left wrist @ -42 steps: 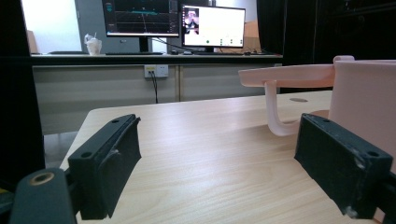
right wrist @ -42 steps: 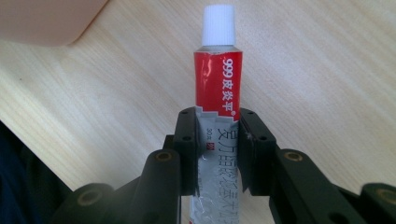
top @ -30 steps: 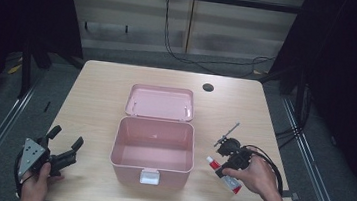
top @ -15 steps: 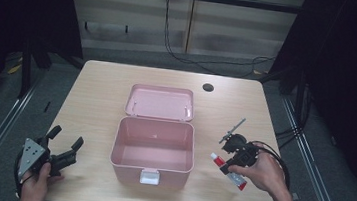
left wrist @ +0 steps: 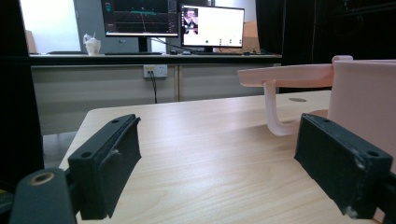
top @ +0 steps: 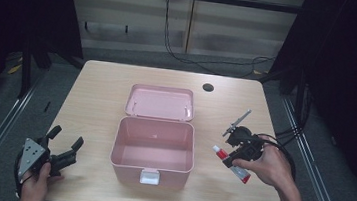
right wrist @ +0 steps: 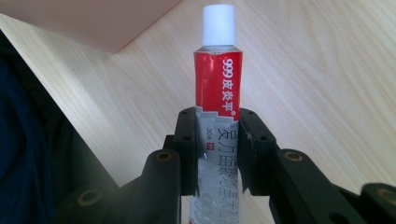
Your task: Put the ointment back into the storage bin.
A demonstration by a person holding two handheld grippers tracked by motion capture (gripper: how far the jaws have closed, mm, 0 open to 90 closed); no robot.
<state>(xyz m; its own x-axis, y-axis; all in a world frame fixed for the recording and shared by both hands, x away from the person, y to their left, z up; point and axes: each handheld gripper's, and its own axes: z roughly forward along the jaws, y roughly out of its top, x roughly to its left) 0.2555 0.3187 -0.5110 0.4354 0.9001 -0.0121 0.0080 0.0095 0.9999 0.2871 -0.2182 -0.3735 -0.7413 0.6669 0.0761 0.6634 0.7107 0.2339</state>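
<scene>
A red and silver ointment tube [top: 230,164] with a white cap hangs just above the table, right of the open pink box [top: 153,150]. My right gripper [top: 233,155] is shut on it. In the right gripper view both pads clamp the tube [right wrist: 217,116] at its silver half, cap pointing away, the gripper [right wrist: 217,140] tilted down at the wood. My left gripper [top: 63,149] stays low at the table's front left corner, open and holding nothing. In the left gripper view its two black jaws stand wide apart around bare wood, the gripper [left wrist: 233,168] level with the box wall [left wrist: 364,102].
The box's lid [top: 160,102] lies flat behind it, hinged open. A dark round hole [top: 208,87] sits in the table at the back right. A cable [top: 281,151] loops off the right gripper. Monitors [left wrist: 173,21] stand on a far bench.
My right gripper has lifted the tube off the table and moved slightly toward the box. The left gripper has not moved.
</scene>
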